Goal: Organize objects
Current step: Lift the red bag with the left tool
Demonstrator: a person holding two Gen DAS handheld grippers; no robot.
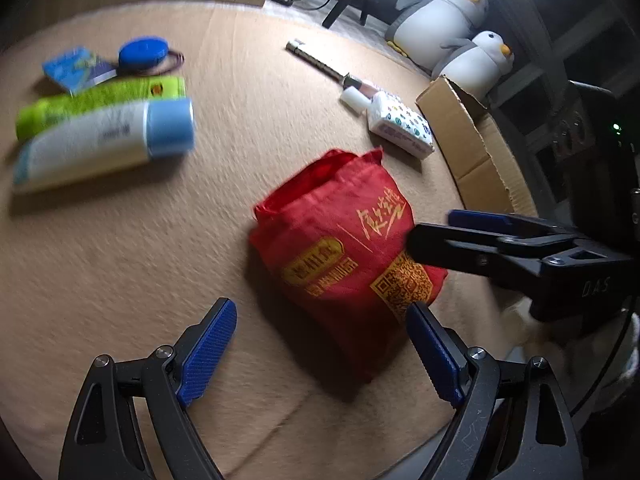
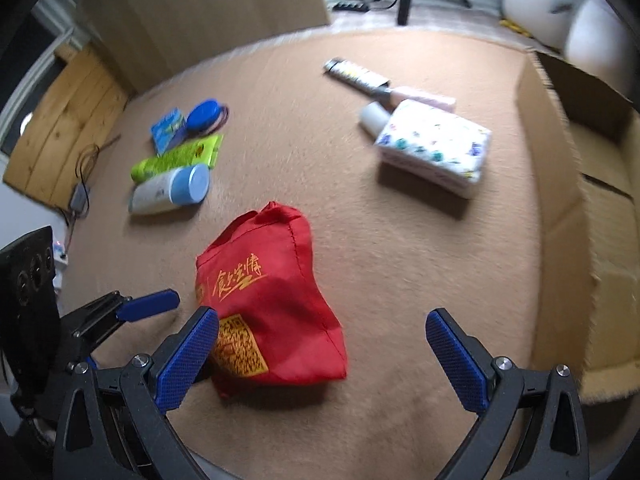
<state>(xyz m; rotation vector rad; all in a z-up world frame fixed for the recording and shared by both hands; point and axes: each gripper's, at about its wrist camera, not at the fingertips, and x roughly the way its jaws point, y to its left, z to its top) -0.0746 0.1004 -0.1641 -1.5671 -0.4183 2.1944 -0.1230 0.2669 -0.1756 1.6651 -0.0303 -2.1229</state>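
A folded red cloth bag (image 1: 340, 256) with gold print lies on the tan carpet; it also shows in the right wrist view (image 2: 268, 304). My left gripper (image 1: 320, 344) is open, its jaws either side of the bag's near end, just above it. My right gripper (image 2: 324, 352) is open, the bag lying between its jaws toward the left finger. The right gripper (image 1: 472, 236) reaches in from the right in the left wrist view, over the bag's right edge. The left gripper's finger (image 2: 148, 306) shows left of the bag.
A white bottle with blue cap (image 1: 104, 144), green tube (image 1: 100, 102), blue packet (image 1: 72, 68) and blue round case (image 1: 144, 53) lie far left. A tissue pack (image 1: 402, 124), small white bottle (image 2: 374, 117) and slim tubes (image 2: 360, 74) lie far right. An open cardboard box (image 2: 568, 200) stands right. Penguin plushes (image 1: 440, 20) sit behind.
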